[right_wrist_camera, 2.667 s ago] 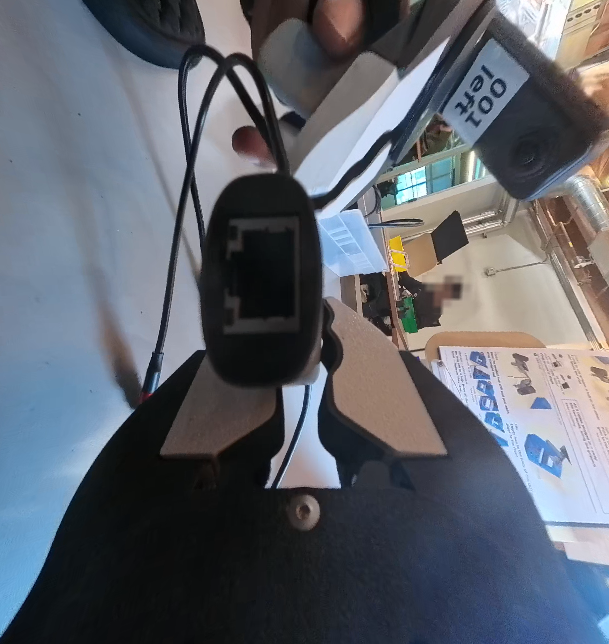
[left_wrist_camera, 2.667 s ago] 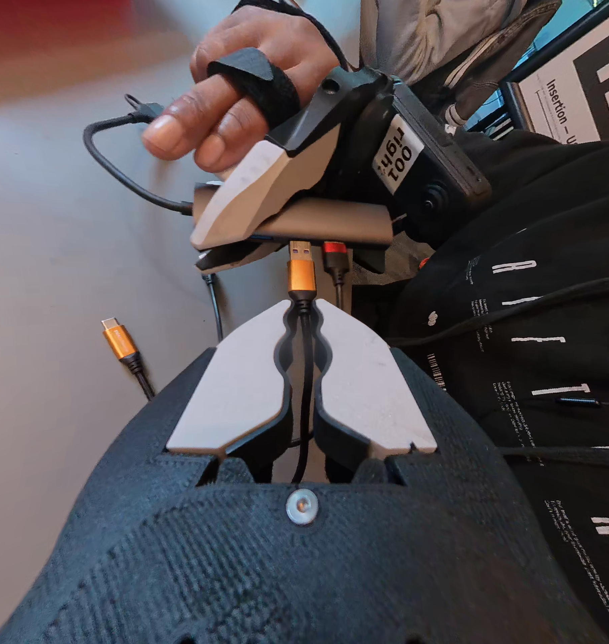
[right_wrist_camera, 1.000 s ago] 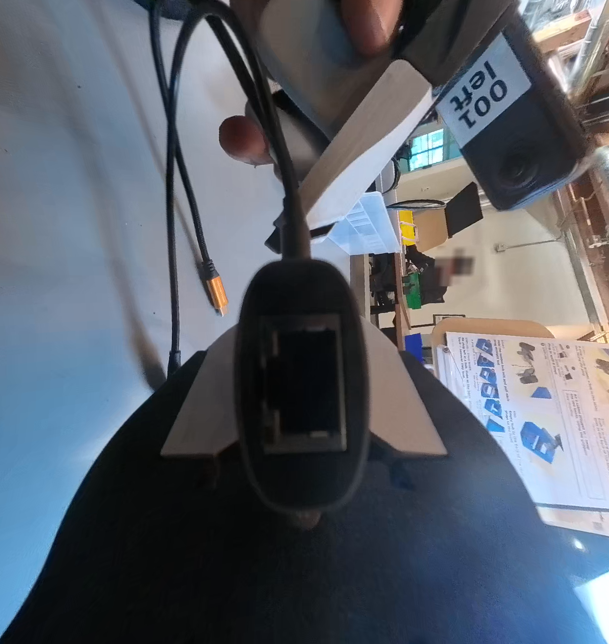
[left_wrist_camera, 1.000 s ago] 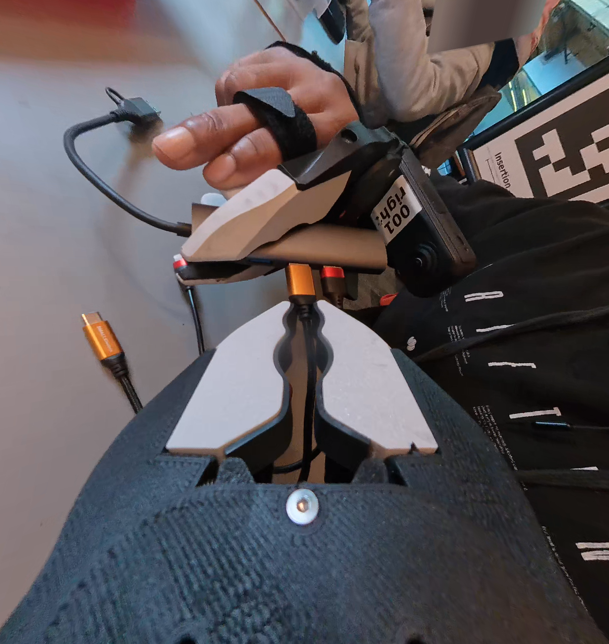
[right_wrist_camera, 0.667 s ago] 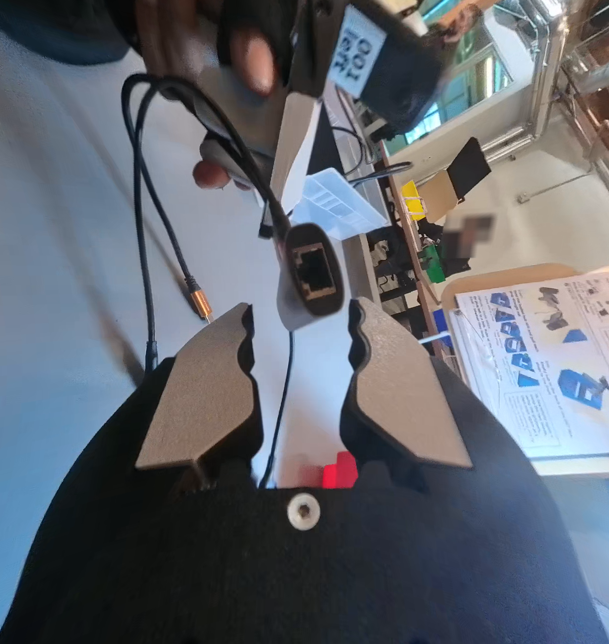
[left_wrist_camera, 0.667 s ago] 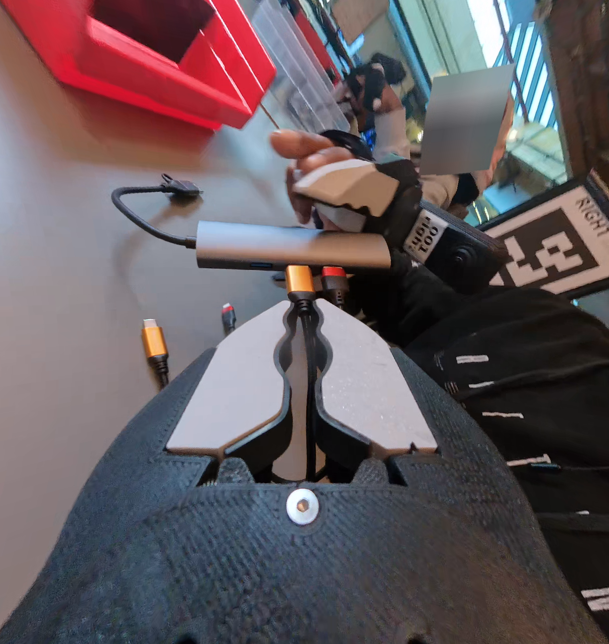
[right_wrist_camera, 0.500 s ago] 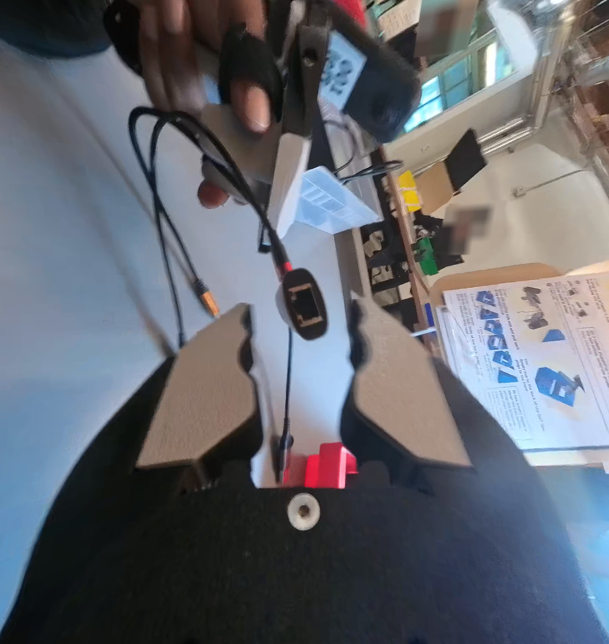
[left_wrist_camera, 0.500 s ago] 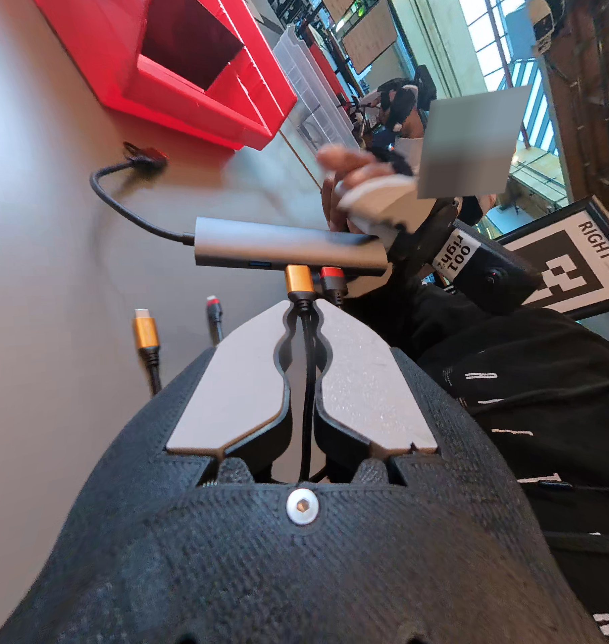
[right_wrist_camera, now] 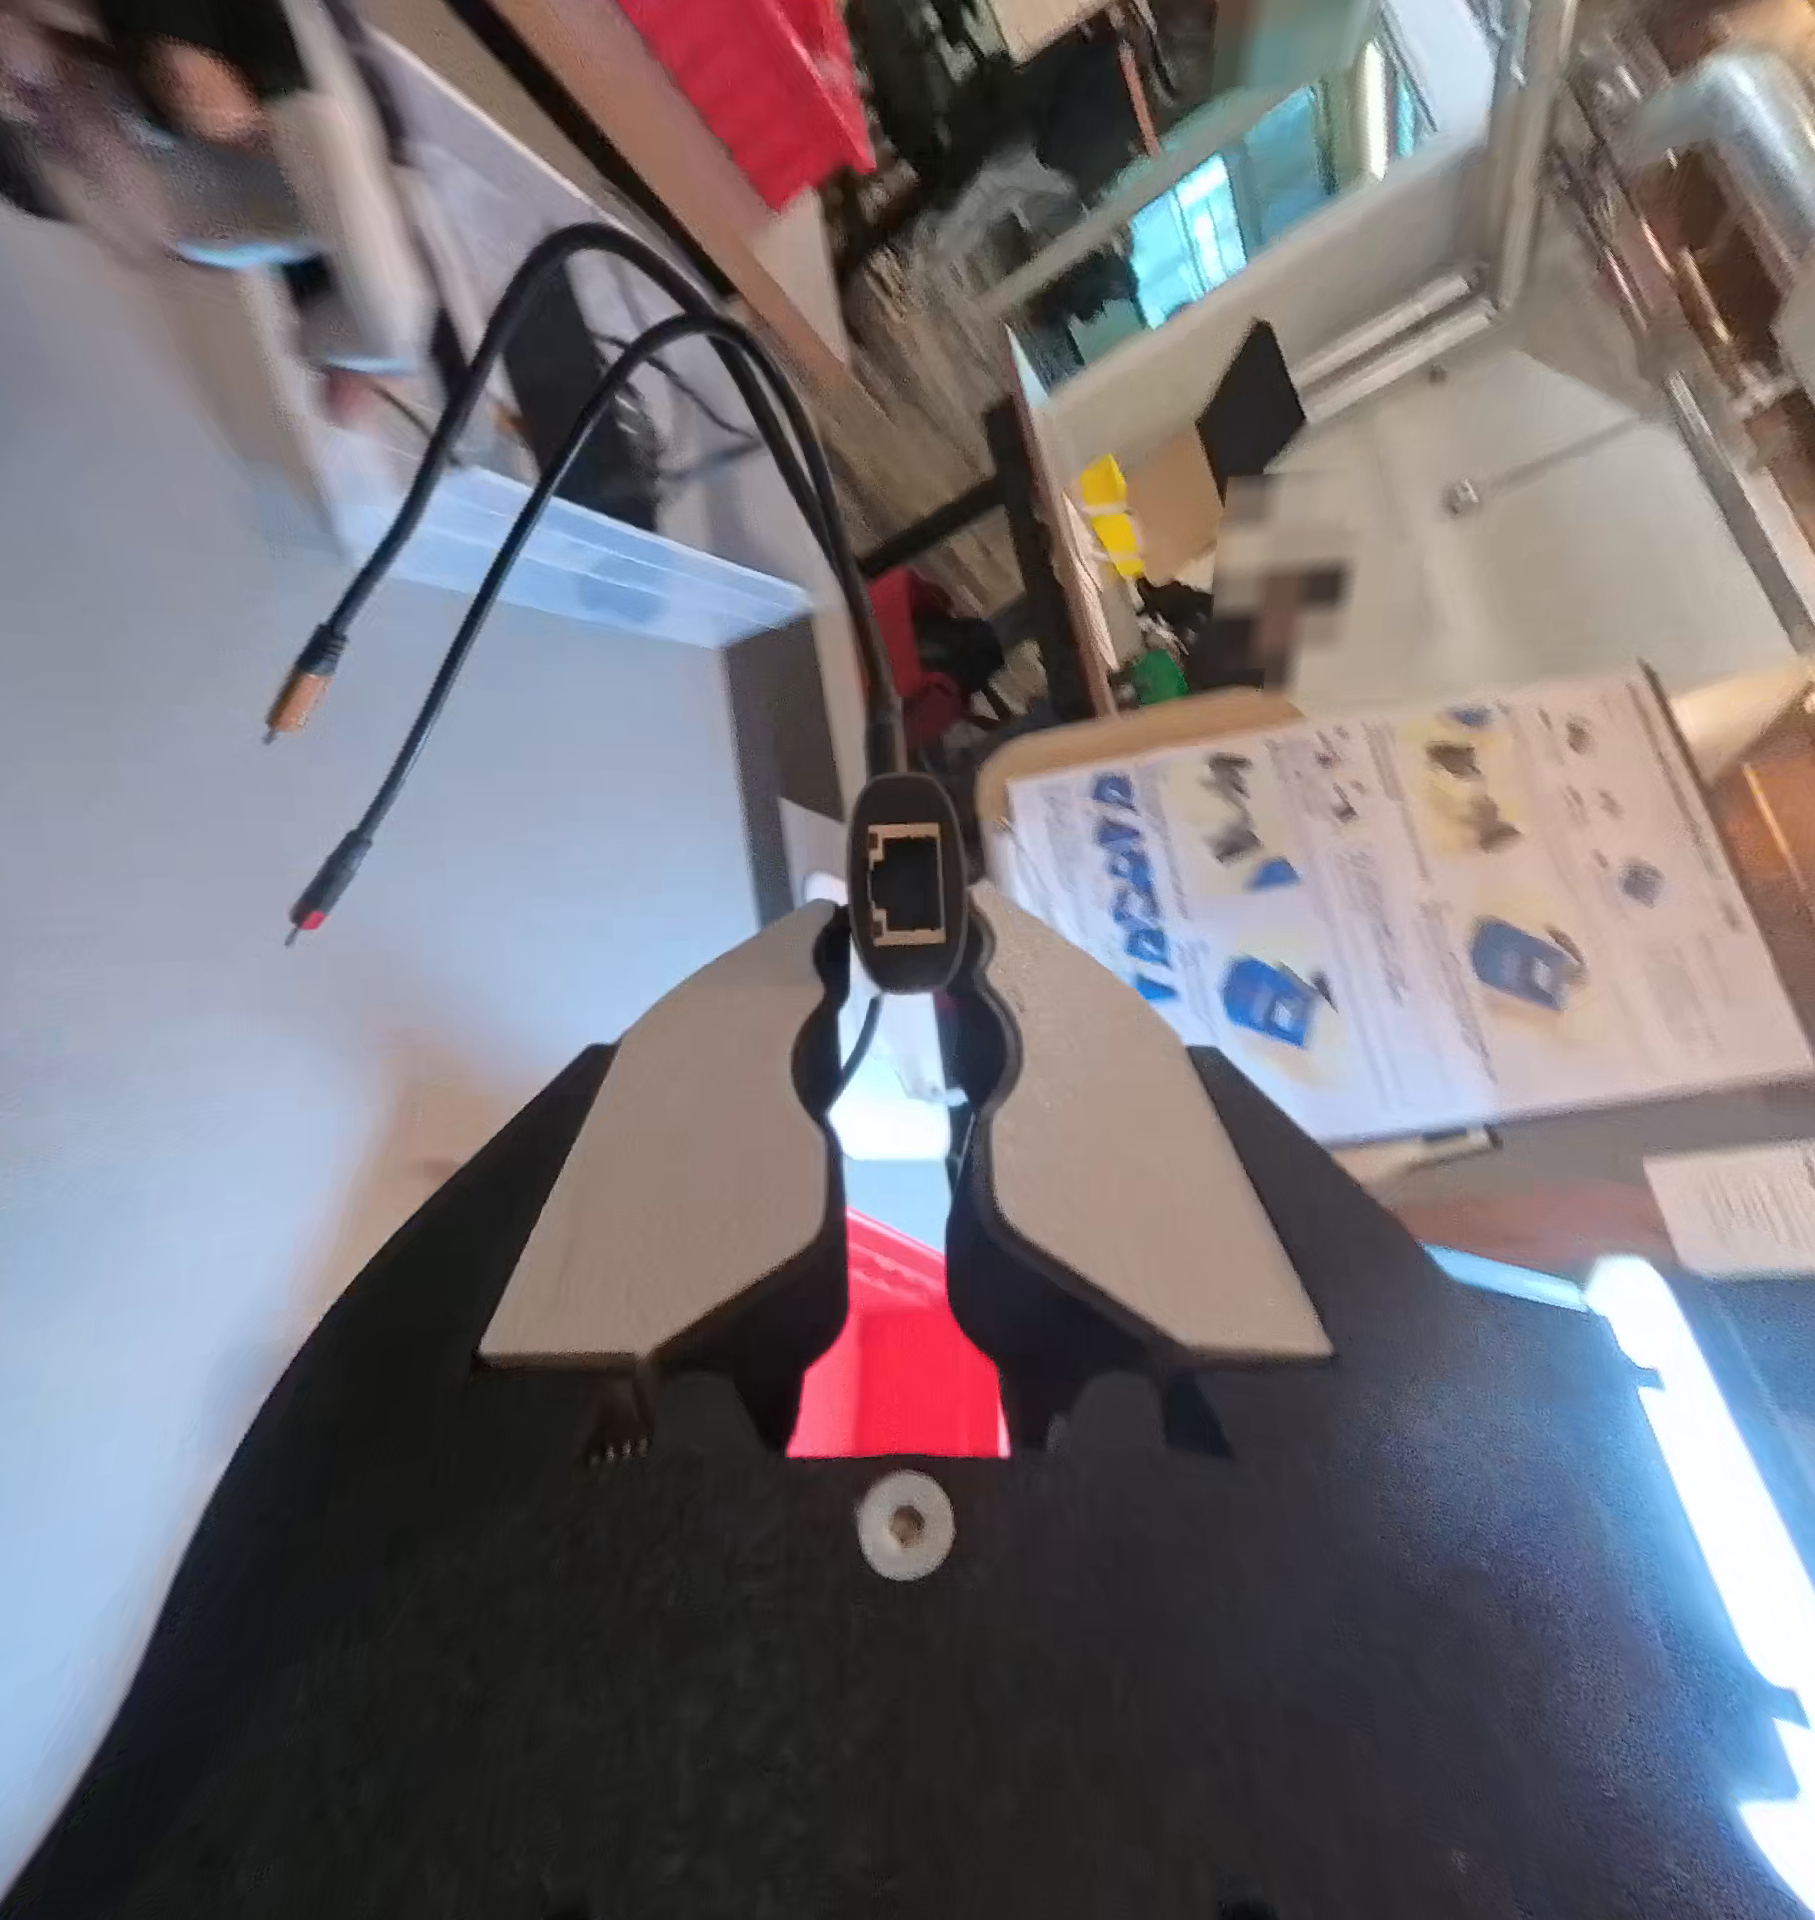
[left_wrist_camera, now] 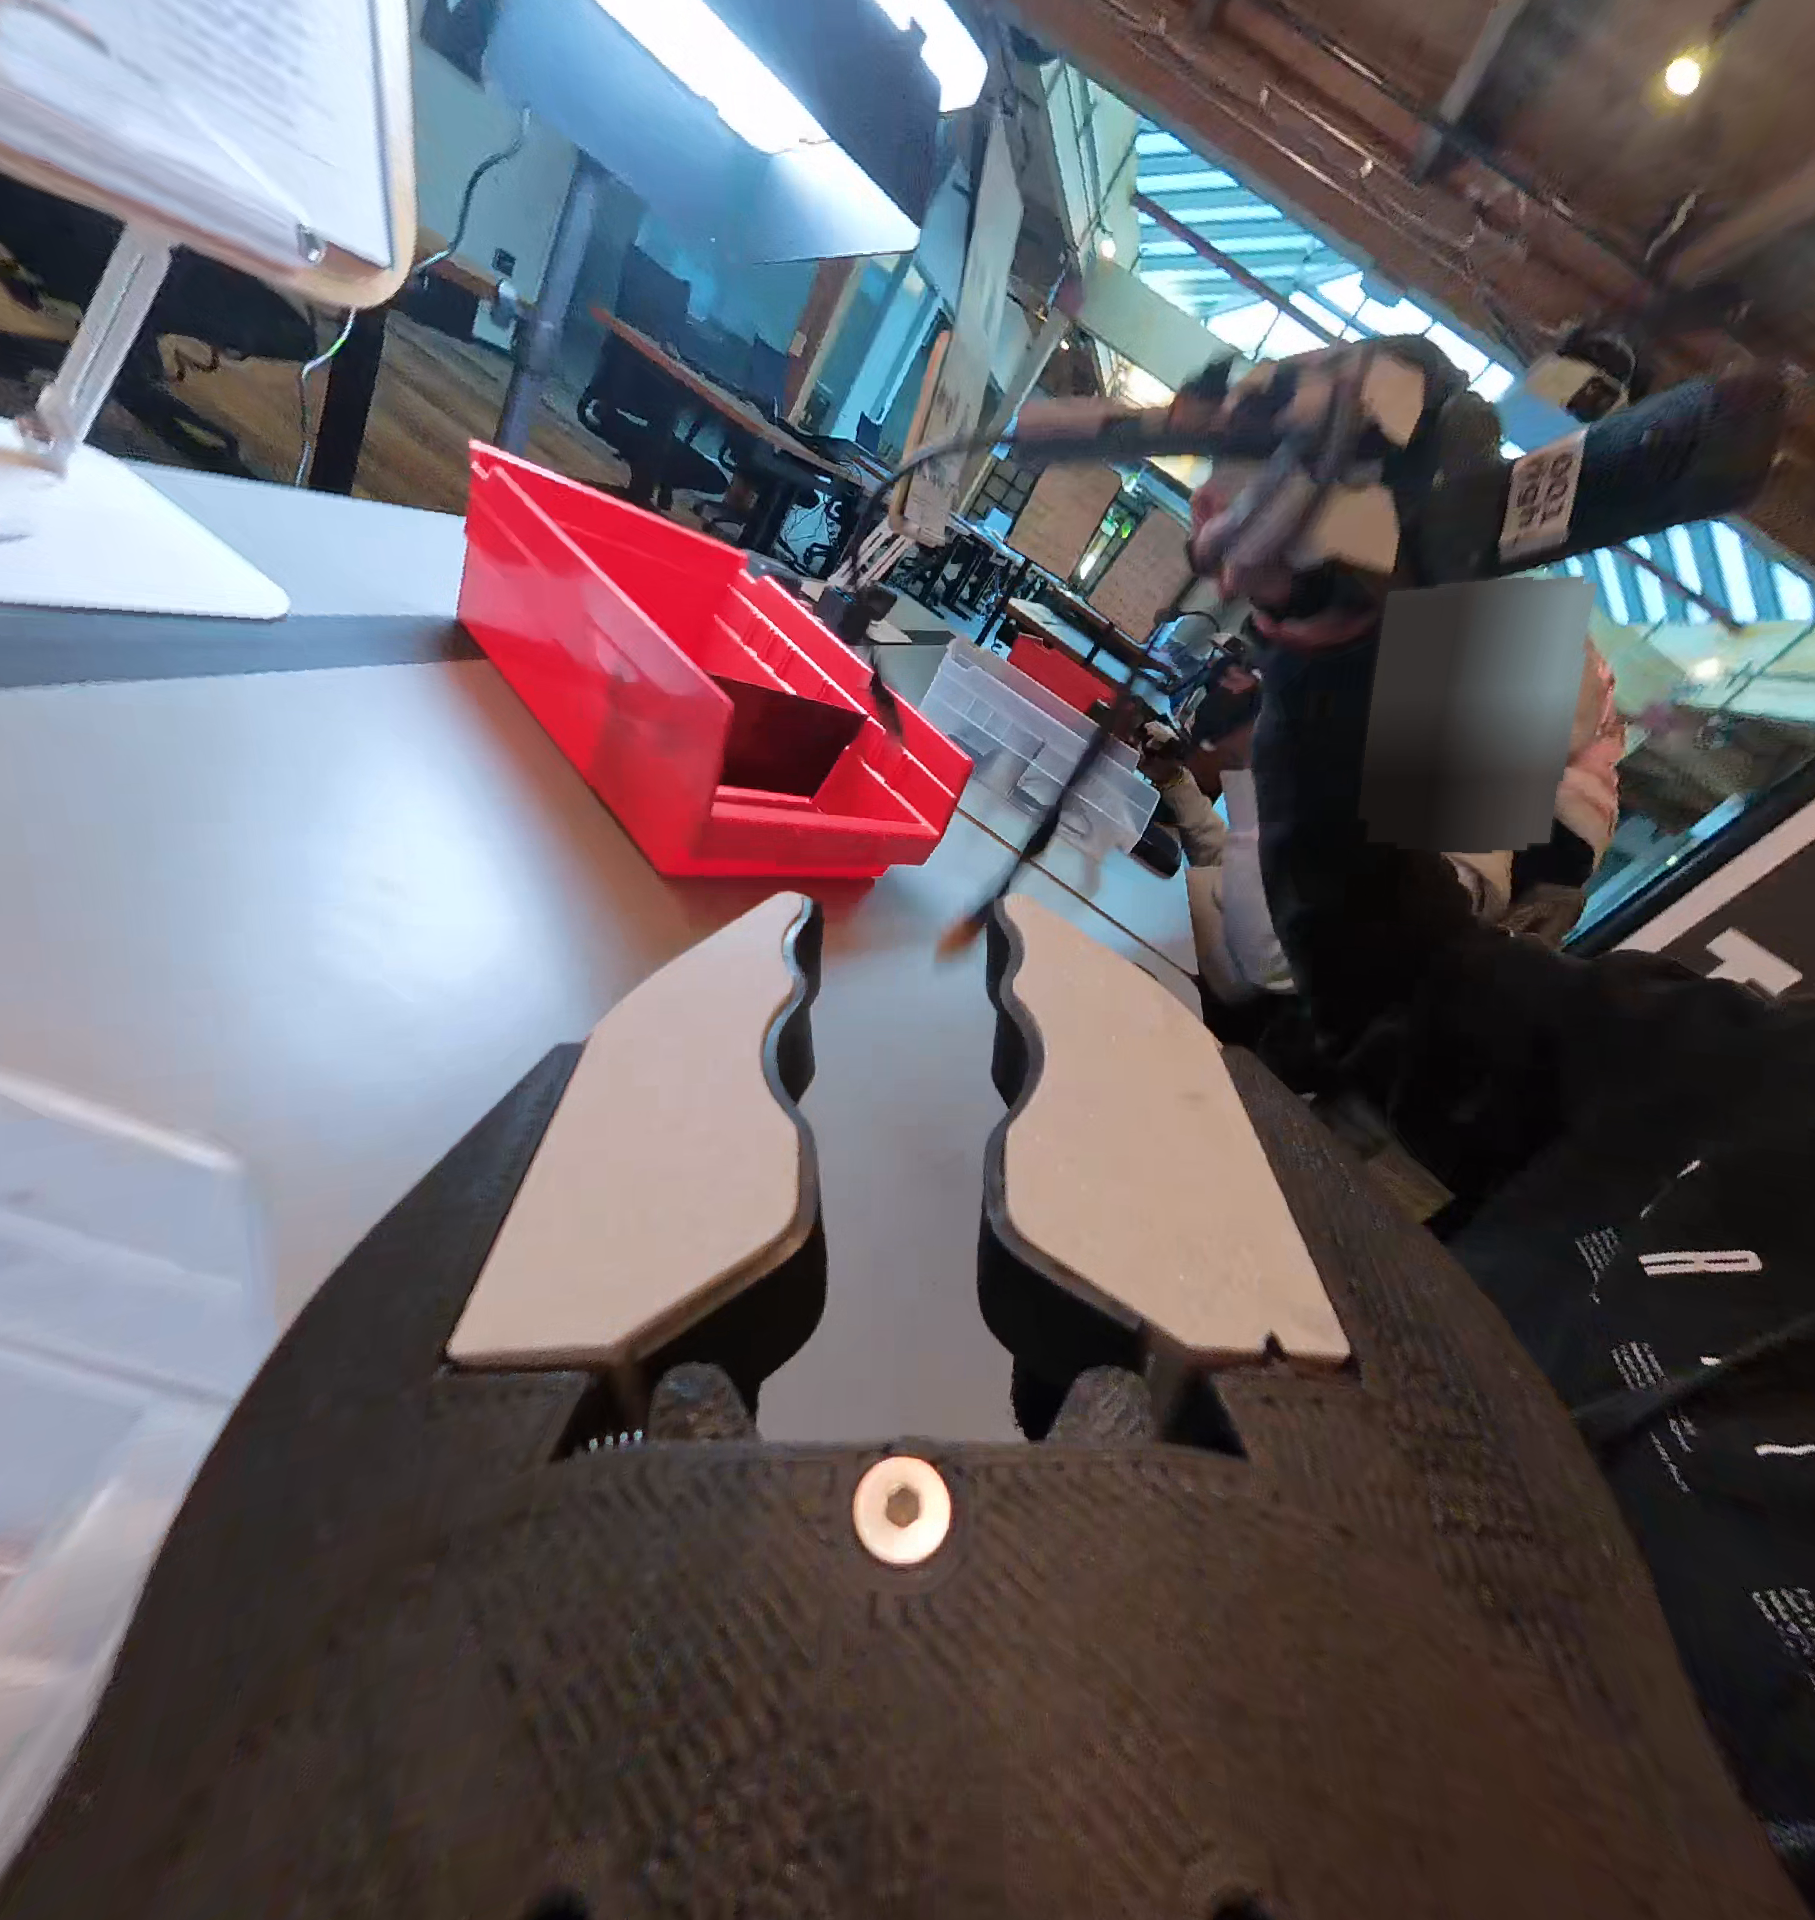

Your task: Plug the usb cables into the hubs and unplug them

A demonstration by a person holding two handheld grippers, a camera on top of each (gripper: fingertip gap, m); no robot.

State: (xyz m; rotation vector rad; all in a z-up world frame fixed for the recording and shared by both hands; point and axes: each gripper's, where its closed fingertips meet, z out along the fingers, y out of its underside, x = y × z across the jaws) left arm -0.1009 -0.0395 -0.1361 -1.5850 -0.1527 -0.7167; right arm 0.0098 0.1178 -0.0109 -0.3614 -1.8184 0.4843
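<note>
Your right gripper clamps the hub, two cables dangling from it. Your left gripper stands parted, holding nothing, above the table.

Setting: shared workshop / lab space in an industrial loft. Evidence: exposed timber ceiling with strip lights, brick back wall, big glazed windows. Rows of long benches recede behind the grey worktop. On the worktop: red parts bin, clear compartment box. Right wrist view: metal duct, illustrated instruction sheet on a board, yellow bins on far shelving.
</note>
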